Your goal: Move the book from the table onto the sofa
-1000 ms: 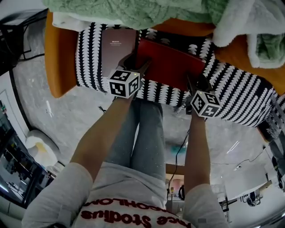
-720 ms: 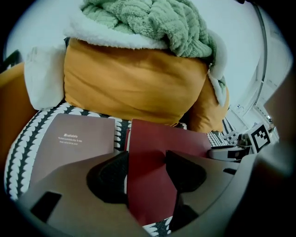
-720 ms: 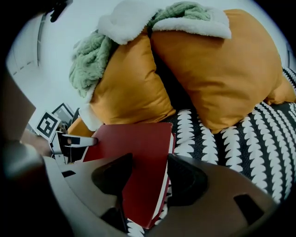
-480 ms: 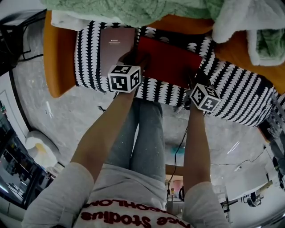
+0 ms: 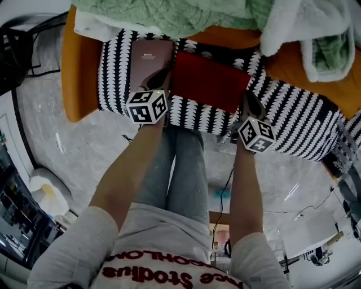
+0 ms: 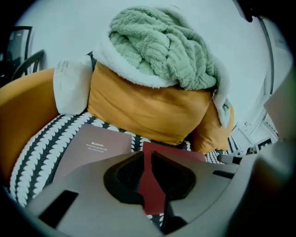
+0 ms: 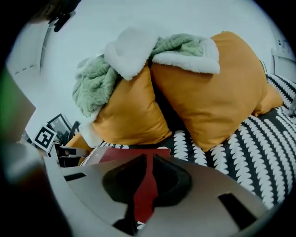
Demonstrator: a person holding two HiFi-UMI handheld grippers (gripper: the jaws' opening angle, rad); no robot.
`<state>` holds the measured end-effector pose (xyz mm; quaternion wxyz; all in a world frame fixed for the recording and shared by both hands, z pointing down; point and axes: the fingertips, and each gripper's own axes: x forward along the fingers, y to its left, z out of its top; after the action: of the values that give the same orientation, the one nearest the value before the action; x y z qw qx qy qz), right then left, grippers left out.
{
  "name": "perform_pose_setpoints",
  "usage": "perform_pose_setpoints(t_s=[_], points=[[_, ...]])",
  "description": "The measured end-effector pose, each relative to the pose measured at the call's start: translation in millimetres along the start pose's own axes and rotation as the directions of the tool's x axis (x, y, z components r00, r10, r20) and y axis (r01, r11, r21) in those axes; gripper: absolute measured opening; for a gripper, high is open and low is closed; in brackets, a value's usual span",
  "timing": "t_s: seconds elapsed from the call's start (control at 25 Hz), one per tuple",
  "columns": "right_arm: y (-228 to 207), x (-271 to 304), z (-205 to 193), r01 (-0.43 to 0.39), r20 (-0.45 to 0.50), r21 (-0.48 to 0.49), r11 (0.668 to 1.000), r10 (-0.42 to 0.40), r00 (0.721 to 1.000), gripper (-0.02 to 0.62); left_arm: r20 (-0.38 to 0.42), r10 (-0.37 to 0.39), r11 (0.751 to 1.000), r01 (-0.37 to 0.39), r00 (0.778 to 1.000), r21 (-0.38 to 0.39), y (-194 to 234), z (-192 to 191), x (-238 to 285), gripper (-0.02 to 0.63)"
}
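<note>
The red book (image 5: 211, 82) lies flat on the sofa's black-and-white seat cover (image 5: 293, 121), beside a brown book (image 5: 149, 56). My left gripper (image 5: 161, 78) hovers at the red book's near left corner, and my right gripper (image 5: 249, 103) at its near right corner. Both pairs of jaws have just been closing, with nothing between them. In the left gripper view, the left gripper (image 6: 147, 155) leaves only a thin slit, through which the red book (image 6: 178, 149) shows beyond. The right gripper (image 7: 149, 159) looks the same, with the red book (image 7: 122, 153) past it.
Orange cushions (image 6: 148, 109) and a green and white fleece blanket (image 5: 169, 17) are piled along the sofa's back. The orange sofa arm (image 5: 79, 73) is at the left. Grey marble floor (image 5: 73, 147) and the person's legs (image 5: 180, 169) lie below the seat edge.
Both grippers have drawn back from the red book's near edge and lifted a little. Their jaws went from wide open to nearly together. The red book stays on the seat.
</note>
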<state>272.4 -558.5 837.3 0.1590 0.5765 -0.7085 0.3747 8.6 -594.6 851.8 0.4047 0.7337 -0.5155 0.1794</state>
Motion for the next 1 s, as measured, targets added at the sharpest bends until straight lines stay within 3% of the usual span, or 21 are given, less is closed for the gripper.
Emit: perform_pose_setpoints(t_s=[0.16, 0.4, 0.6, 1.0], points=[[15.2, -17.1, 21.6, 0.002, 0.067, -0.01, 1.0, -0.001, 0.998, 0.044, 0.024, -0.035, 0.999, 0.035, 0.999, 0.013, -15.1, 14.8, -11.6, 0.044], [50.4, -55.3, 74.0, -0.005, 0.151, -0.015, 1.0, 0.007, 0.988, 0.037, 0.087, -0.104, 0.994, 0.101, 0.991, 0.029, -33.7, 66.6, -50.4, 0.032], [75.2, -105.4, 121.4, -0.013, 0.225, -0.012, 1.0, 0.015, 0.974, 0.036, 0.106, -0.167, 0.978, 0.151, 0.98, 0.143, -53.7, 107.6, -98.6, 0.031], [136.9, -210.1, 204.4, -0.052, 0.336, -0.047, 0.998, 0.065, 0.94, 0.035, 0.23, -0.33, 0.932, 0.278, 0.915, 0.232, -102.6, 195.7, -213.5, 0.026]])
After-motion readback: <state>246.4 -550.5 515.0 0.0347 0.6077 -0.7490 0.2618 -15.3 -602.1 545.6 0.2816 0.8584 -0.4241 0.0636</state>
